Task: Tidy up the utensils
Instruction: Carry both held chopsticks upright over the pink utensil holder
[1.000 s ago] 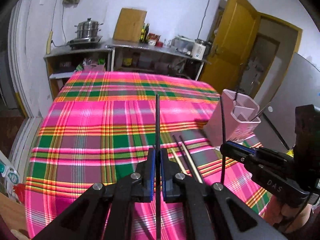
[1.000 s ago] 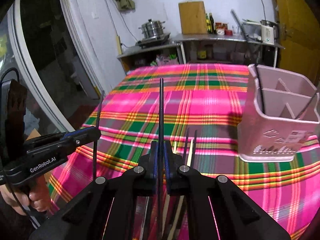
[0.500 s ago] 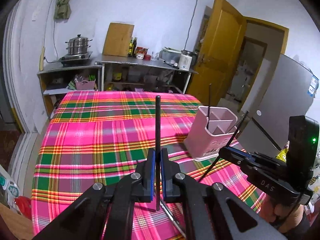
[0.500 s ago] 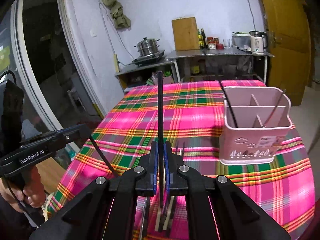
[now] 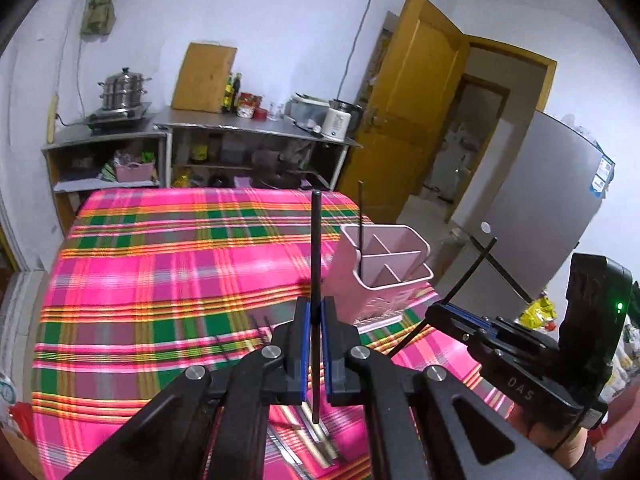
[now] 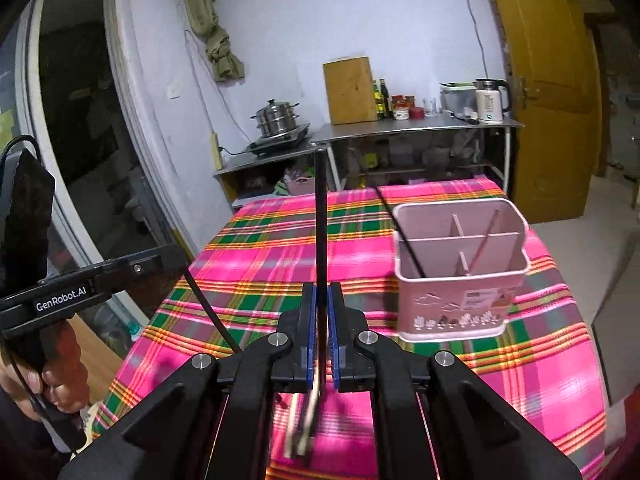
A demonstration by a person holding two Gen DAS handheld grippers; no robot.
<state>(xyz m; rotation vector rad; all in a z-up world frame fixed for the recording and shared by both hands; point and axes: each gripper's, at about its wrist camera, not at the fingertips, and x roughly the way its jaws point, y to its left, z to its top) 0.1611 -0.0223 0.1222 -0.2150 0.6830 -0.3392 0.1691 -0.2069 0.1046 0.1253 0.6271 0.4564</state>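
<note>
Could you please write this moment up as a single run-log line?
left gripper: shut on black chopstick | right gripper: shut on second black chopstick | pink holder: upright on tablecloth

The left gripper point(image 5: 315, 344) has its blue-padded fingers point(image 5: 303, 340) pressed together on a thin black chopstick point(image 5: 315, 264) that stands upright between them. The right gripper point(image 6: 321, 332) is likewise clamped, its fingers point(image 6: 309, 332) pinching a second black chopstick point(image 6: 320, 220) held vertical. Both are raised above the surface, side by side, each gripped from below by a hand point(image 6: 60, 376)
</note>
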